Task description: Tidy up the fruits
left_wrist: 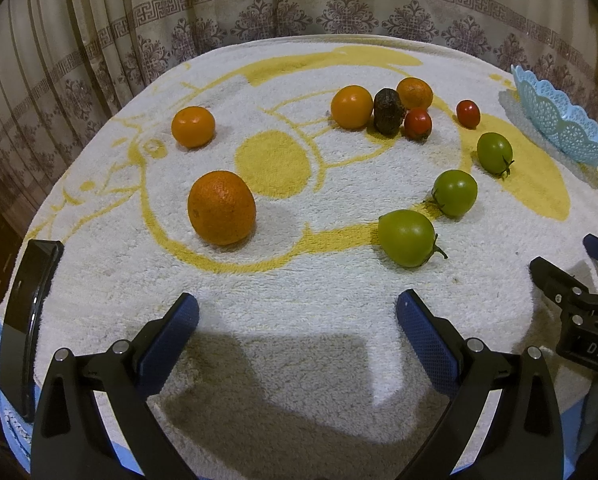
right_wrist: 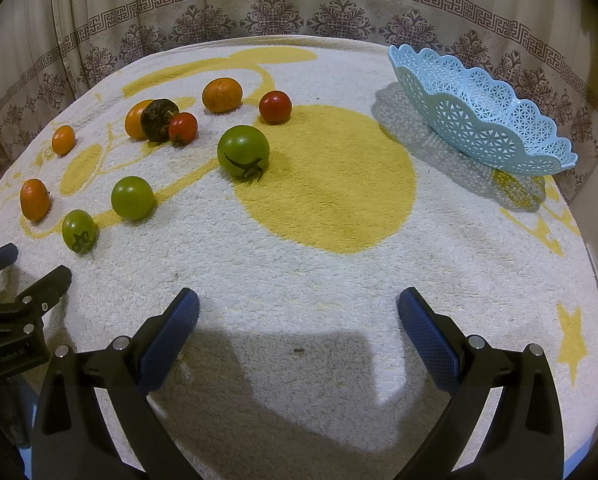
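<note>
Right wrist view: right gripper [right_wrist: 298,304] low over bare towel [right_wrist: 299,272], jaws spread wide, nothing between them. Blue pads [right_wrist: 169,340] clear of all fruit. Open towel ahead from 11 to 1 o'clock, across the big yellow disc. Basket [right_wrist: 483,116], light blue lattice plastic with scalloped rim, sits at 2 o'clock near the towel's far right edge, tilted, no fruit seen in it. Curtain [right_wrist: 299,8] hangs just behind the far edge. Towel edge curves close at 3 o'clock.

Fruit all lies from 9 to 12 o'clock: nearest green tomato [right_wrist: 243,151], stem toward camera, alone at 11 o'clock; two more green ones [right_wrist: 132,197] at 10 o'clock; red tomato [right_wrist: 275,107] beyond; dark wrinkled fruit [right_wrist: 159,114] touching an orange one and a second red tomato.

Left wrist view: left gripper [left_wrist: 297,305] likewise wide open and empty, over bare towel. Large orange [left_wrist: 221,208] at 11 o'clock, pebbled skin, well apart from the rest. Green tomato [left_wrist: 407,237] at 1 o'clock, glossy. Black phone-like slab [left_wrist: 23,320] stands on the towel's left edge at 9 o'clock. Part of the right gripper shows at 3 o'clock.
</note>
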